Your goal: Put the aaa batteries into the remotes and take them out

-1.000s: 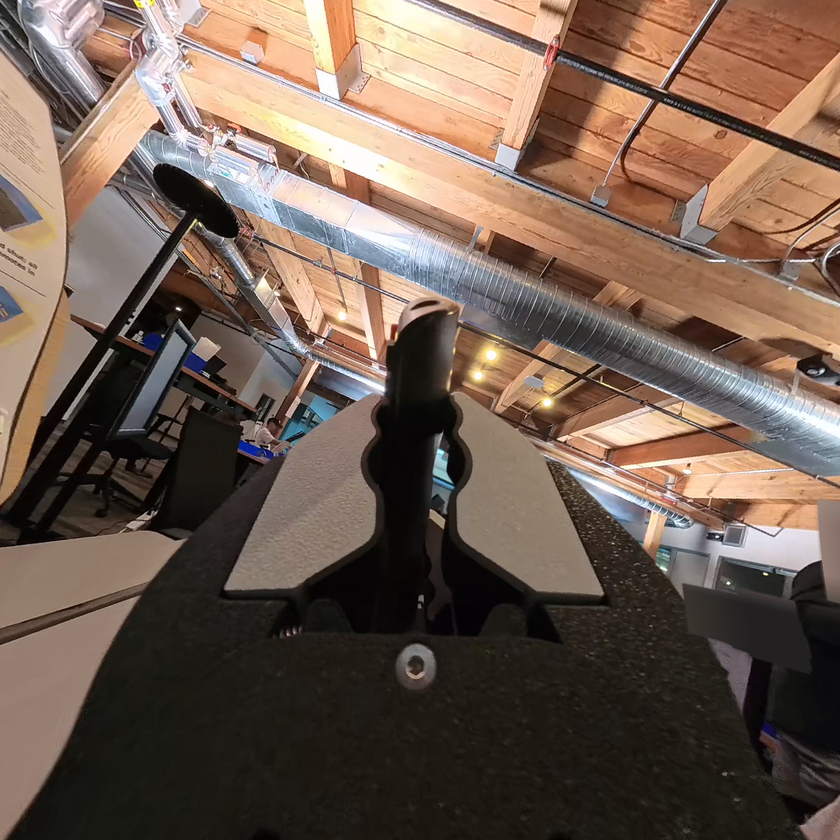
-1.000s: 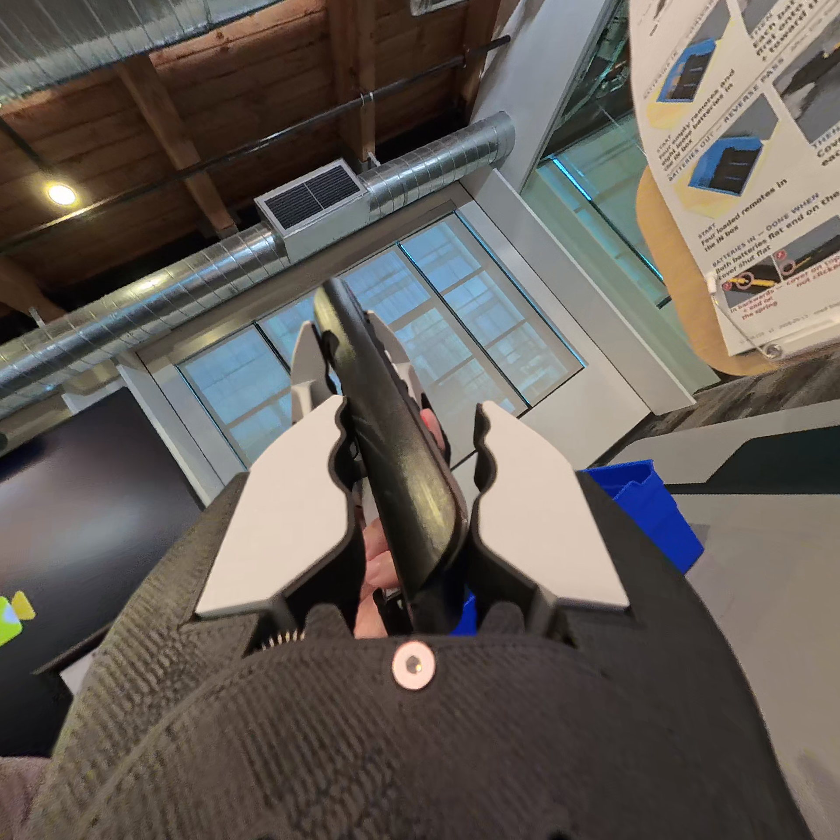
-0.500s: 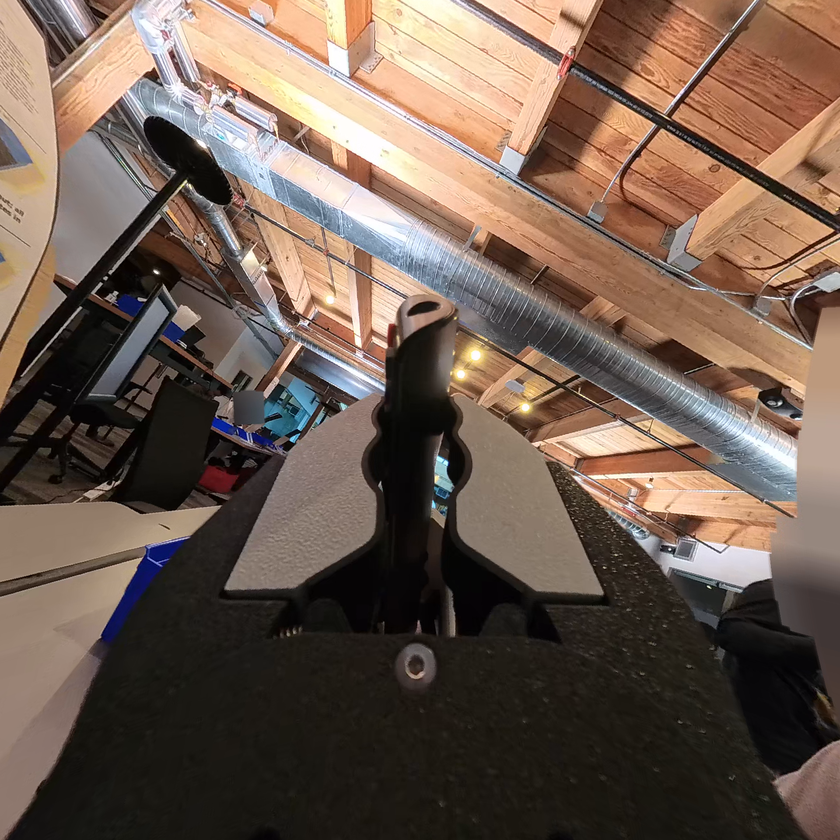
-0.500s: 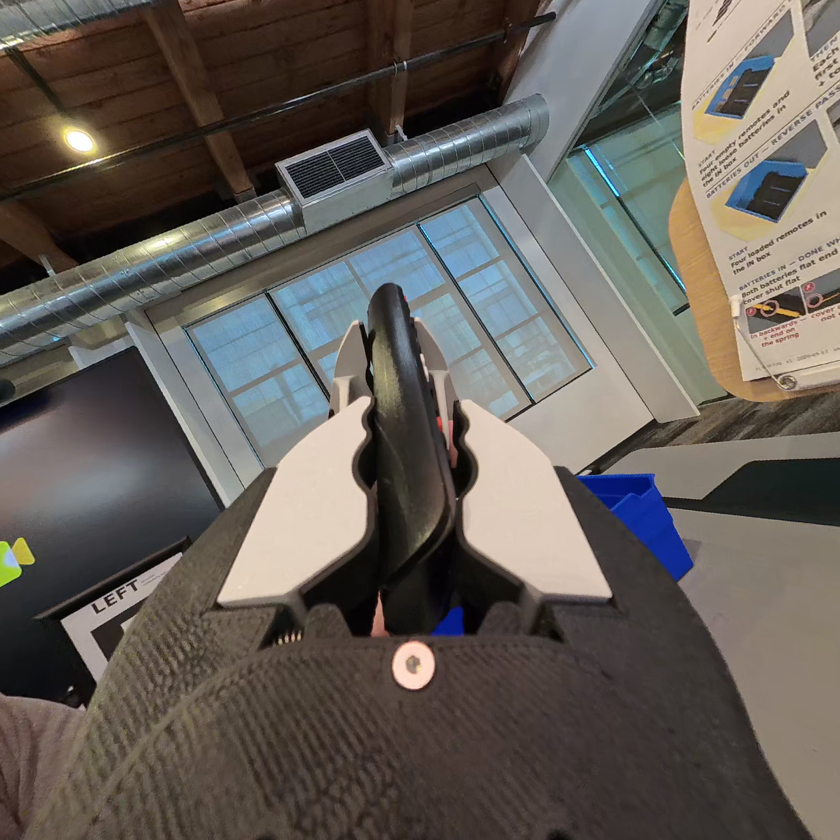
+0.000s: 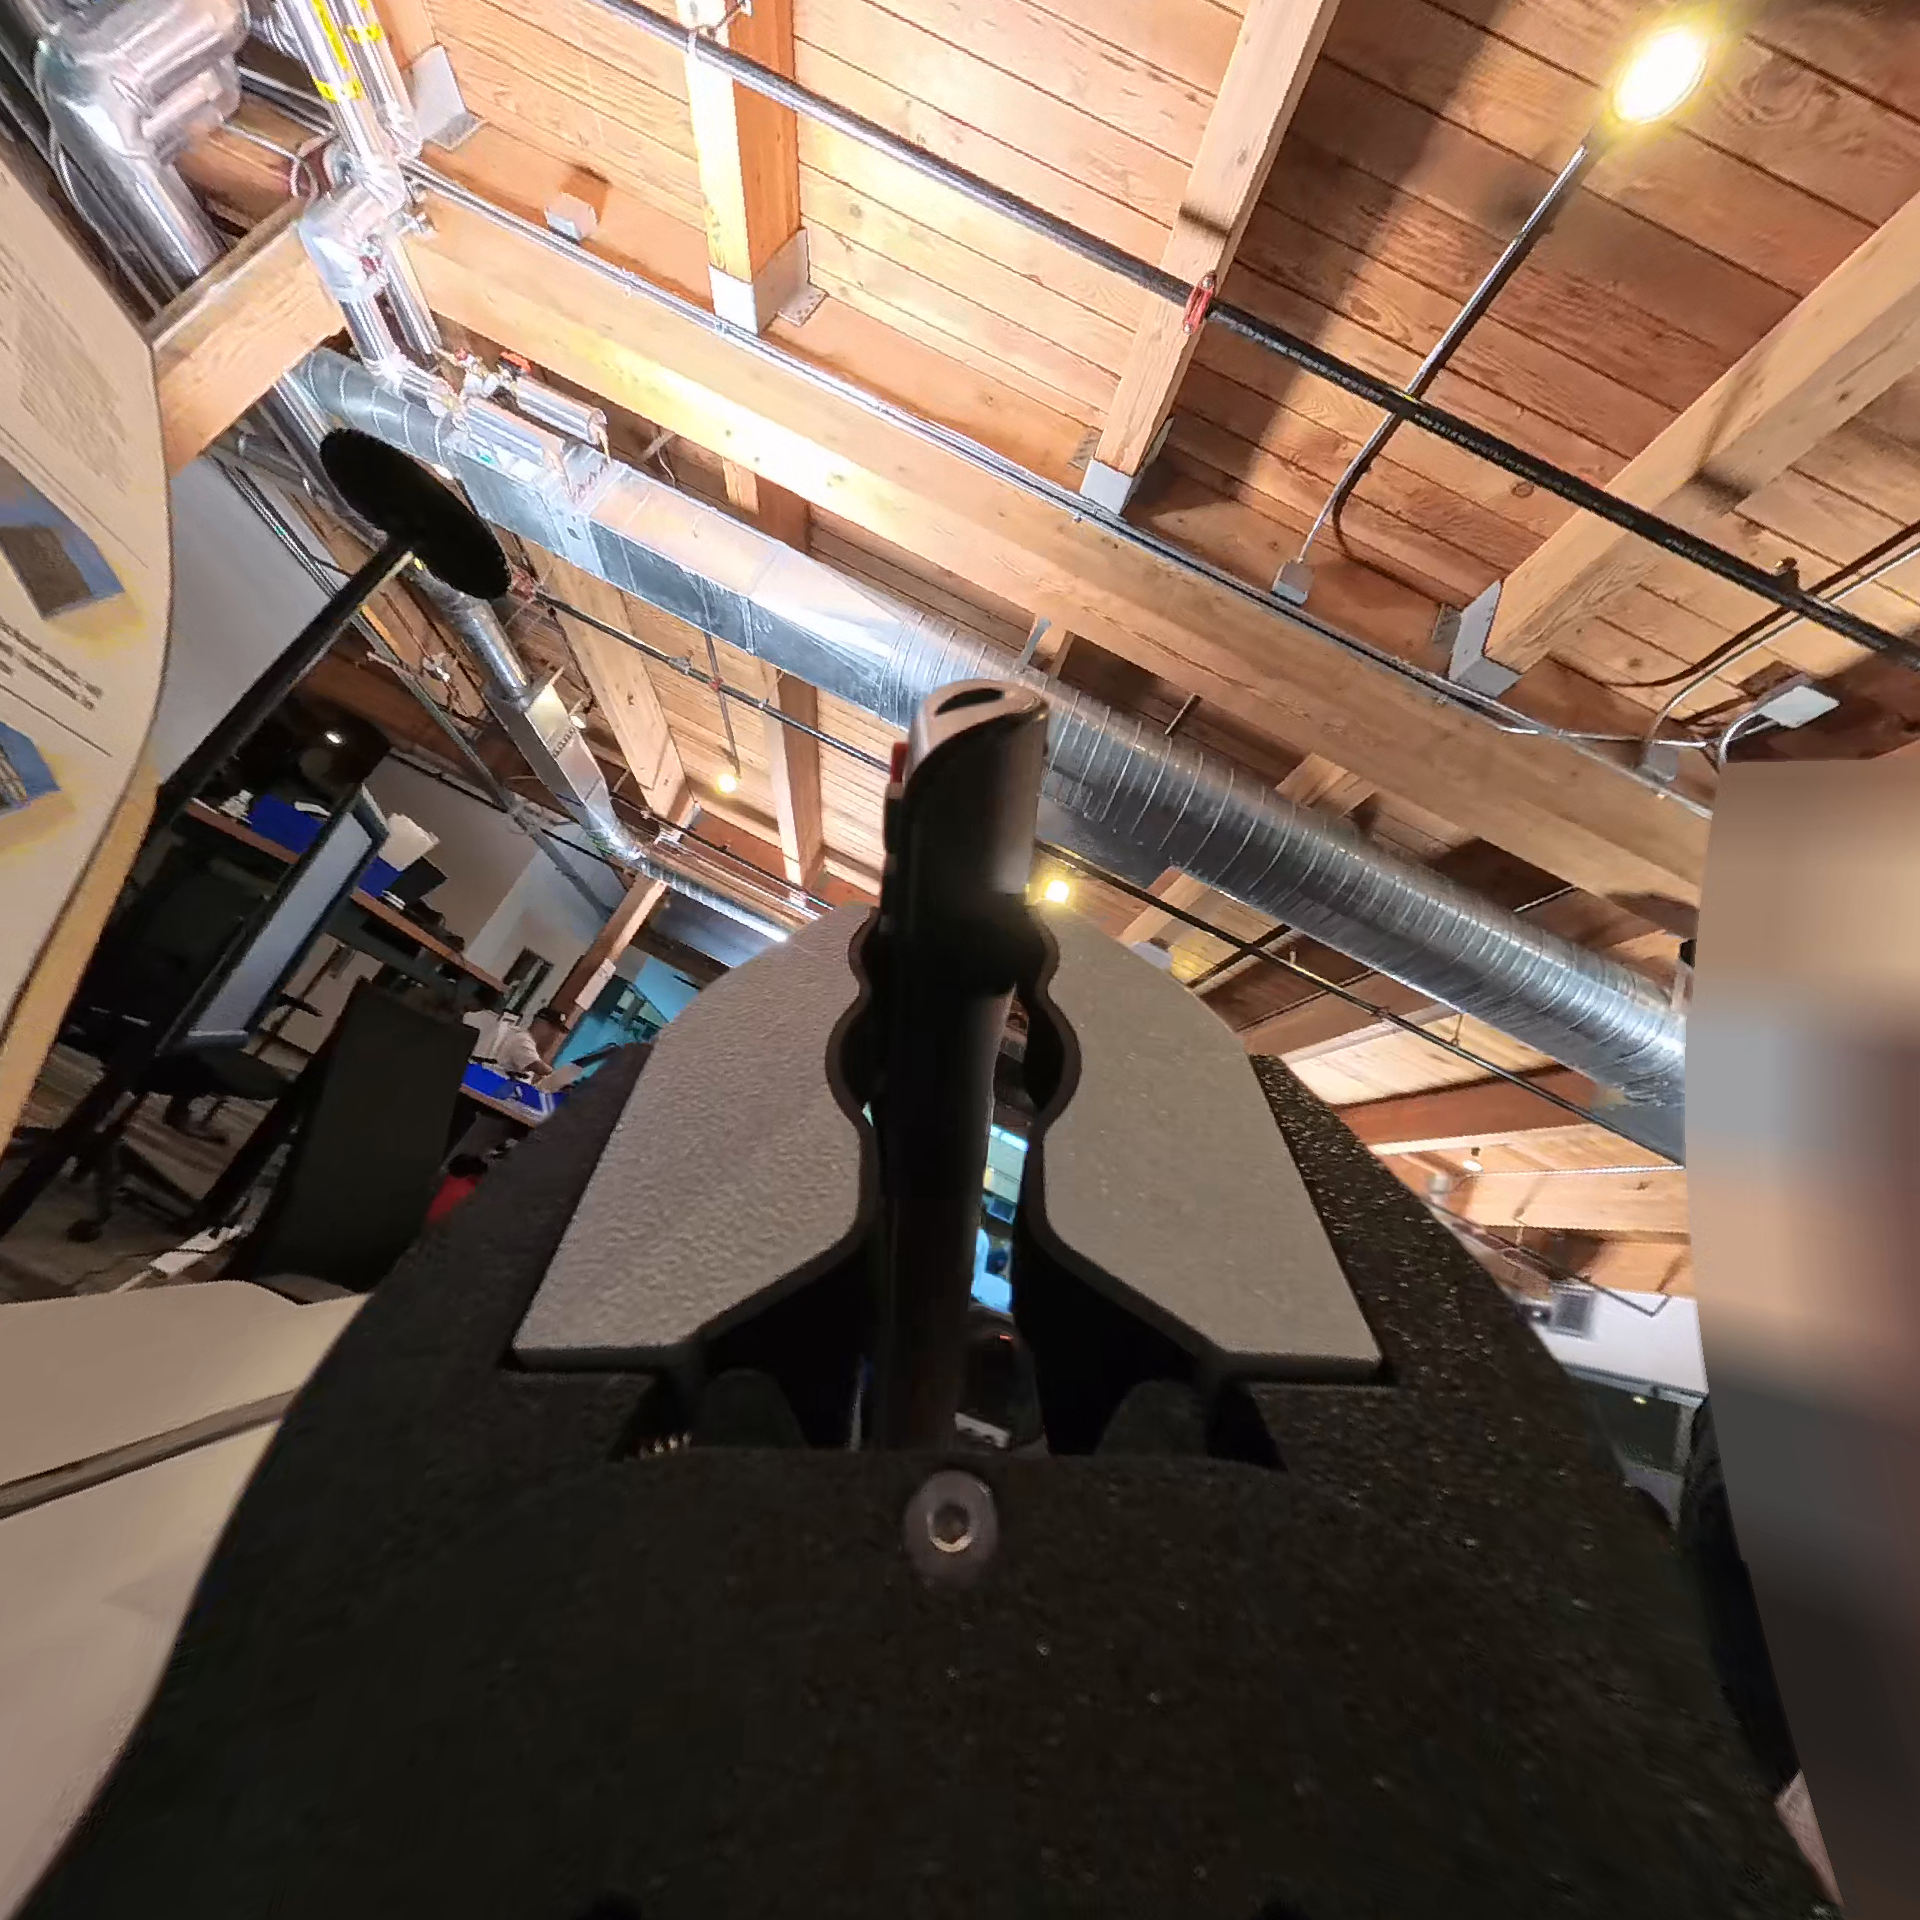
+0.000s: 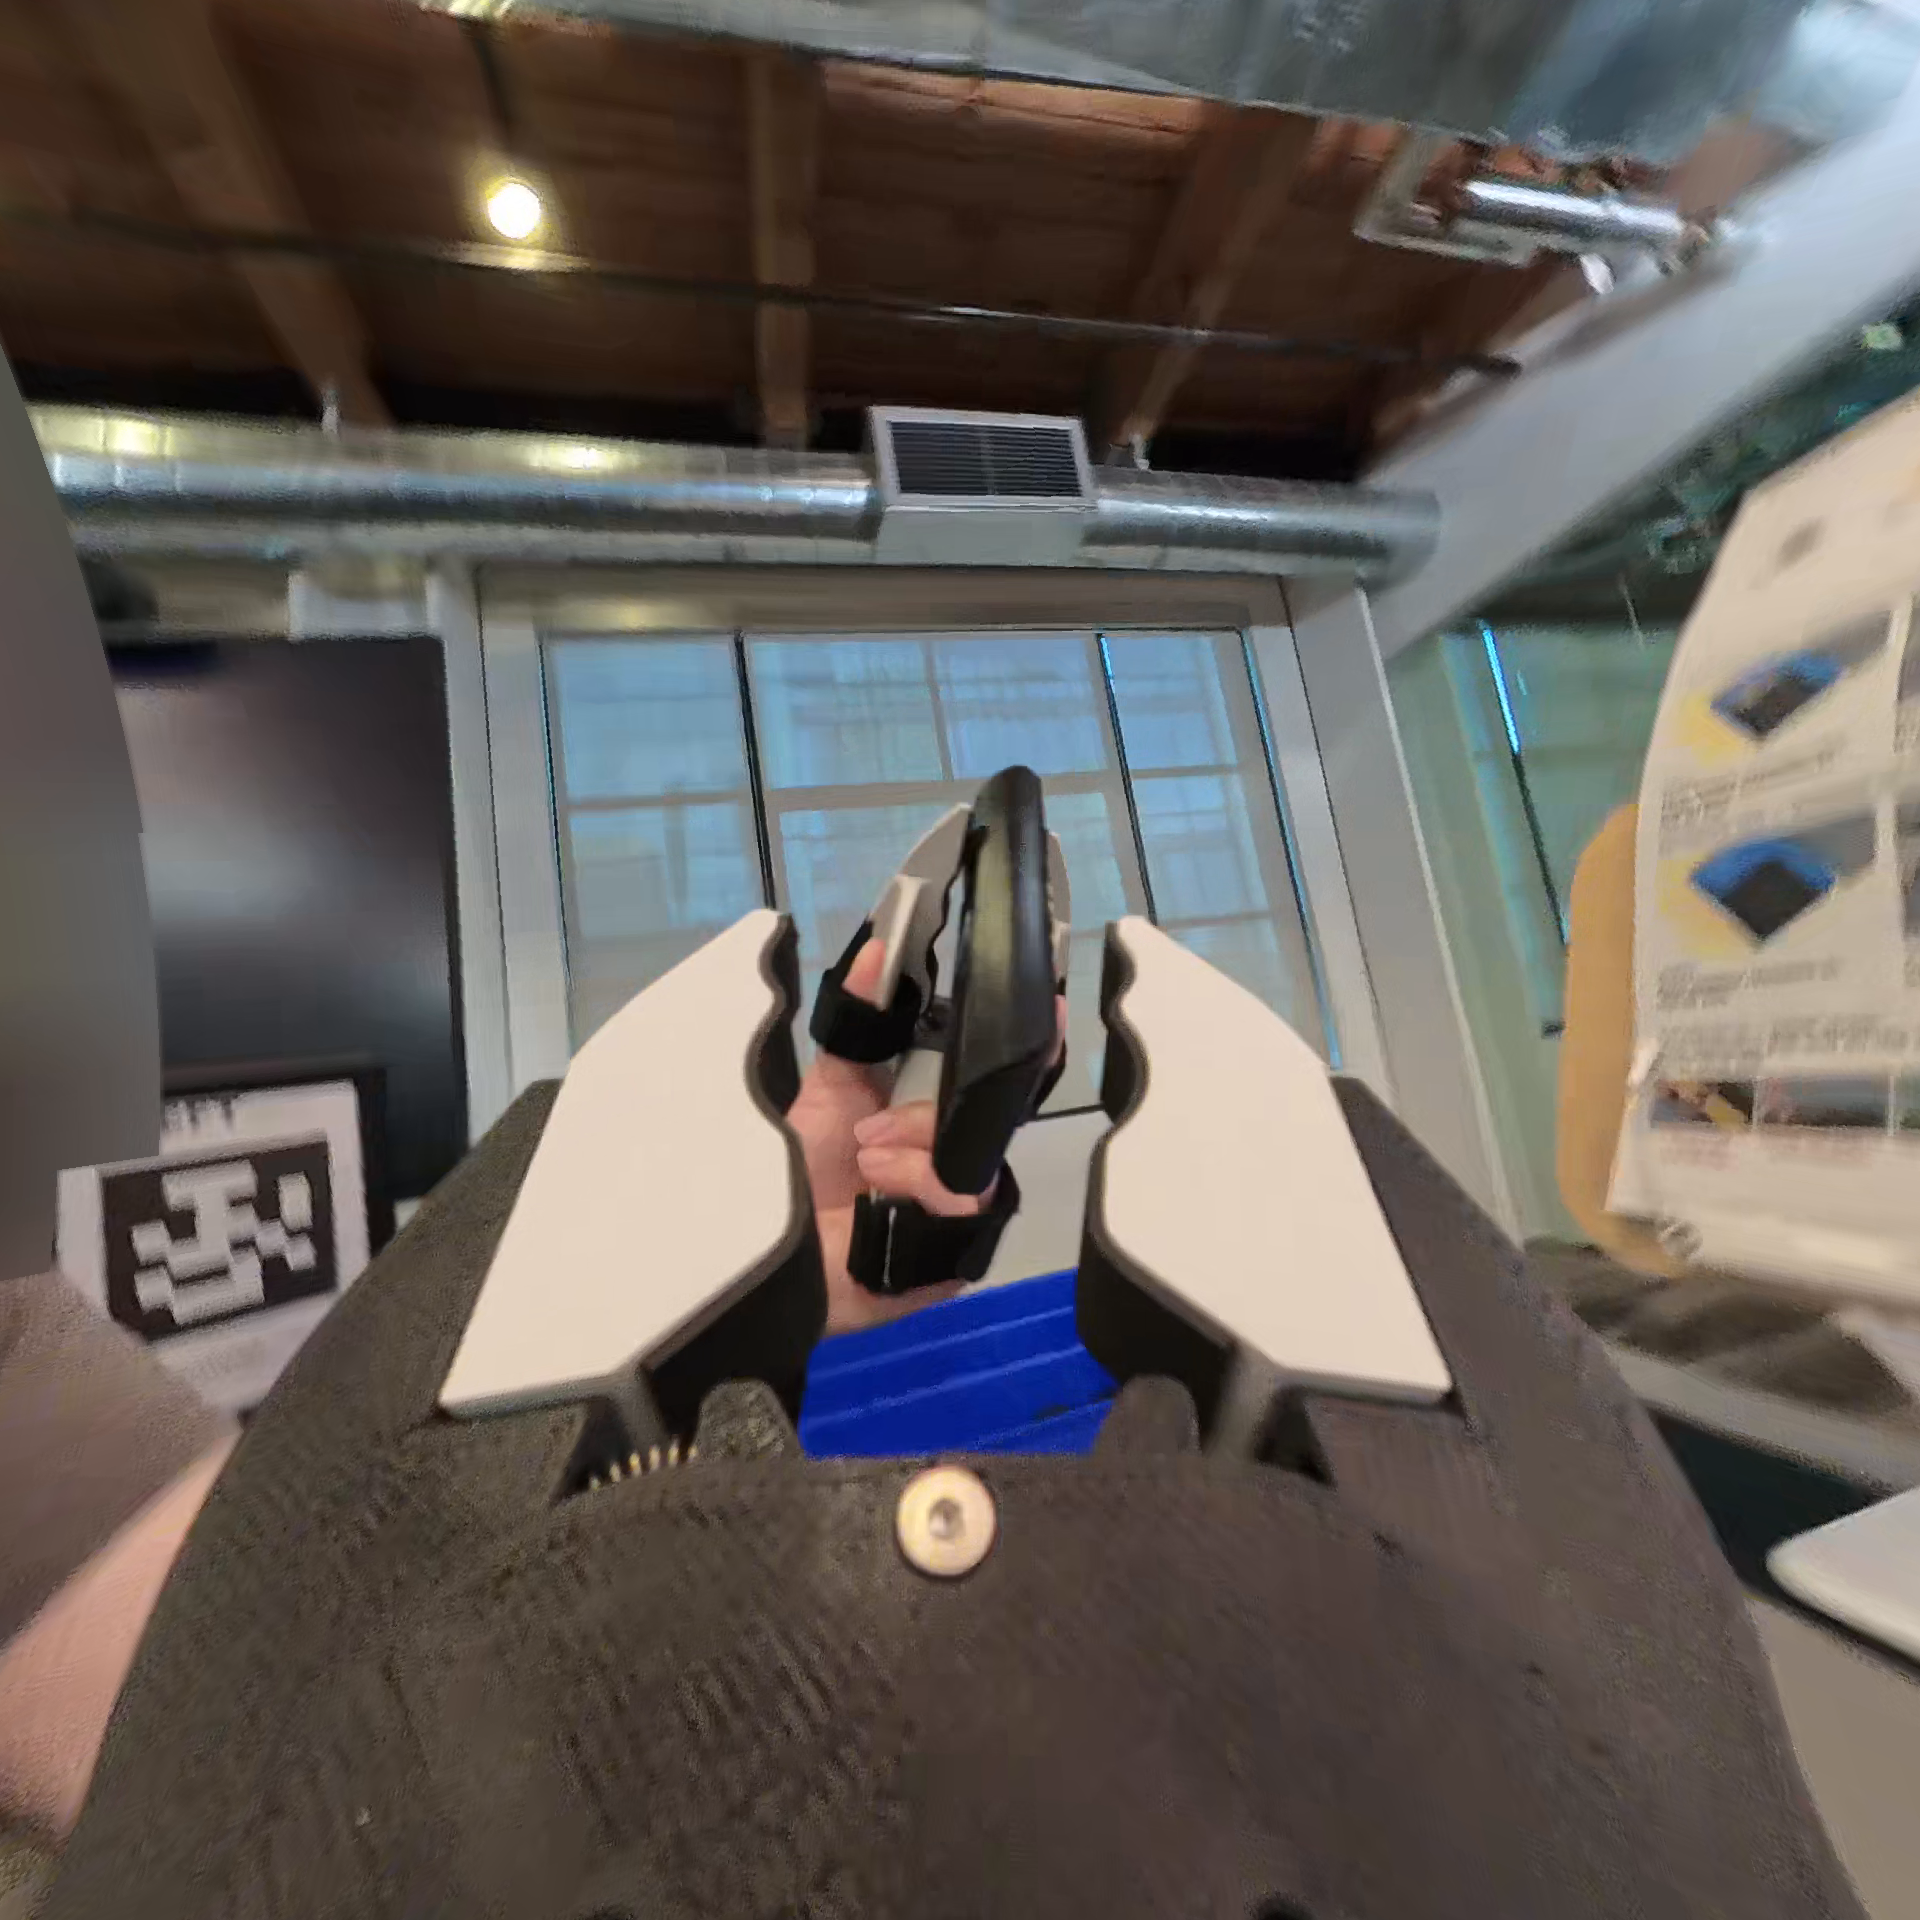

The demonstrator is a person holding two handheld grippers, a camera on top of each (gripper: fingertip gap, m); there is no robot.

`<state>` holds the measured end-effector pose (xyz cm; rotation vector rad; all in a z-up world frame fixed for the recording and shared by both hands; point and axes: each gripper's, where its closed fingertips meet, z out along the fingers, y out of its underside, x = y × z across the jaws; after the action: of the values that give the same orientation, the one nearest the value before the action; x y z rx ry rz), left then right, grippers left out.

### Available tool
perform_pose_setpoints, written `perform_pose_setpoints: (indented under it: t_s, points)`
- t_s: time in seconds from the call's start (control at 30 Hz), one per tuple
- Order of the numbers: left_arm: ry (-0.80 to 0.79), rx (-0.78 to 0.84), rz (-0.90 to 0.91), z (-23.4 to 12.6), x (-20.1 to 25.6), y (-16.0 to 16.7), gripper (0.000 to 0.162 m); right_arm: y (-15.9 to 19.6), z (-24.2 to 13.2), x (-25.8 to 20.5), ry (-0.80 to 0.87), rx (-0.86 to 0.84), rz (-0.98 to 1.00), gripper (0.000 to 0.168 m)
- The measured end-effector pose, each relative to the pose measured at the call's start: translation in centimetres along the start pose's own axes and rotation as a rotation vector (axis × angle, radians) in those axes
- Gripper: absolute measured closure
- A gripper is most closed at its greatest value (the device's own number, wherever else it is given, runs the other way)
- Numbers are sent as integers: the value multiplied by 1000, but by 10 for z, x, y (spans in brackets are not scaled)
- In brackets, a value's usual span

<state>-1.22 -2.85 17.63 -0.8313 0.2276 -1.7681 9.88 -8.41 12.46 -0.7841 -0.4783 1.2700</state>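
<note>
In the left wrist view my left gripper [image 5: 951, 935] is shut on a black remote [image 5: 966, 810], which stands edge-on and points up toward the ceiling. In the right wrist view my right gripper [image 6: 948, 925] is open and empty, its jaws wide apart. Beyond it the same black remote [image 6: 1003, 935] is held by the left gripper's grey fingers [image 6: 914, 904], with a person's hand [image 6: 842, 1122] under it. The remote is farther off than my right fingertips and apart from them. No batteries show in either view.
A blue bin [image 6: 956, 1361] sits below the held remote. An instruction poster on a wooden board stands at the right [image 6: 1787, 883] and shows at the left in the left wrist view [image 5: 62, 520]. A pale table [image 5: 104, 1455] lies low left. A marker card [image 6: 218, 1226] stands at left.
My right gripper, shut on the remote half a second ago, has opened, let go and drawn back. My left gripper still holds the remote. Both views have swung.
</note>
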Motion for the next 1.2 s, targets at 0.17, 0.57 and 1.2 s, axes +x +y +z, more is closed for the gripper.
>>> perform_pose_setpoints:
  t_s: [0.17,0.57,1.2]
  points:
    - [28,-29,28,-1,10,-10,139,-23,-11,-38,11,-106,-686,99]
    - [95,-134,-30,11,21,18,138,-13,-4,-96,-149,-319,-1390,98]
    - [-5,-202,18,18,9,50,138,35,-14,-23,206,-342,-530,98]
